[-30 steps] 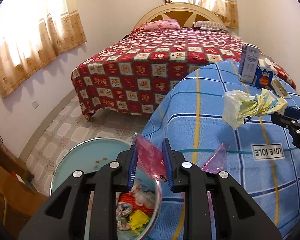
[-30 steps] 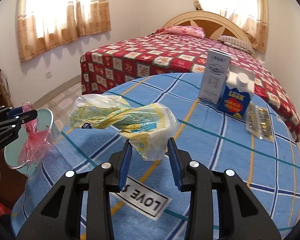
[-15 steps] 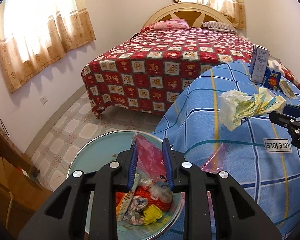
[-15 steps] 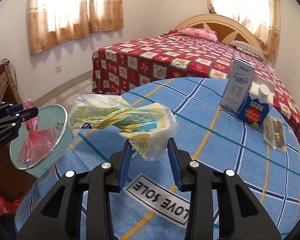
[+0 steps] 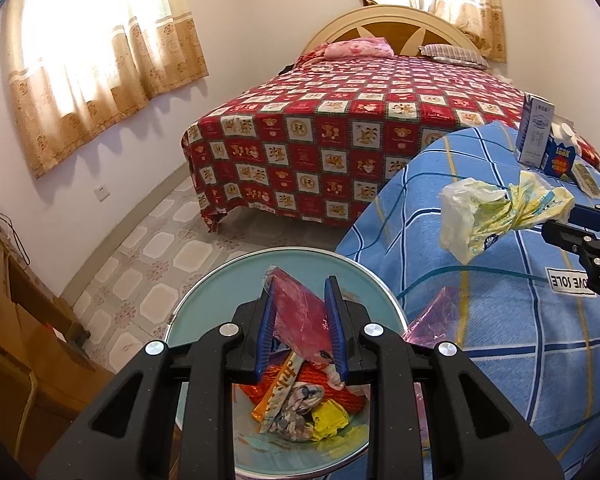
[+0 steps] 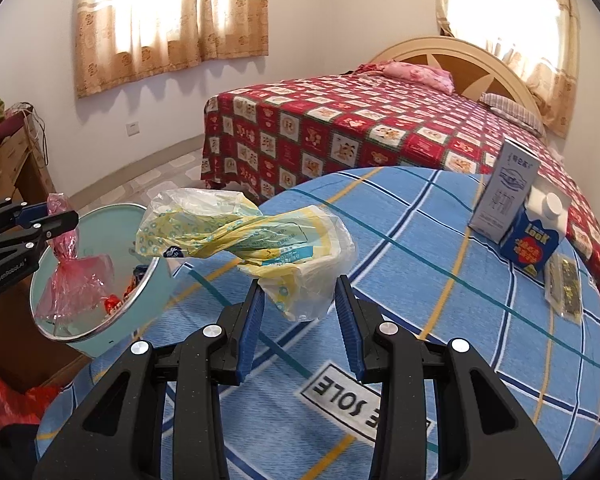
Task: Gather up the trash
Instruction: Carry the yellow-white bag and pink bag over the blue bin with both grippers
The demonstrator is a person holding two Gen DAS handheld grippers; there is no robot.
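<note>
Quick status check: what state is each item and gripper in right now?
Left gripper: shut on red plastic bag, over the bin.
Right gripper: shut on yellow-white plastic wrapper, lifted above blue blanket.
Pale-blue round bin: open, part-filled.
White carton: upright.
Blue carton: upright, capped.

Bed (image 5: 364, 120) w/ red checkered teddy-bear cover, pink pillow (image 5: 358, 49) by the headboard. Tan curtains (image 6: 172, 28) on 2 windows, tiled floor (image 5: 160, 248), wood cabinet (image 5: 24, 320) at left.
</note>
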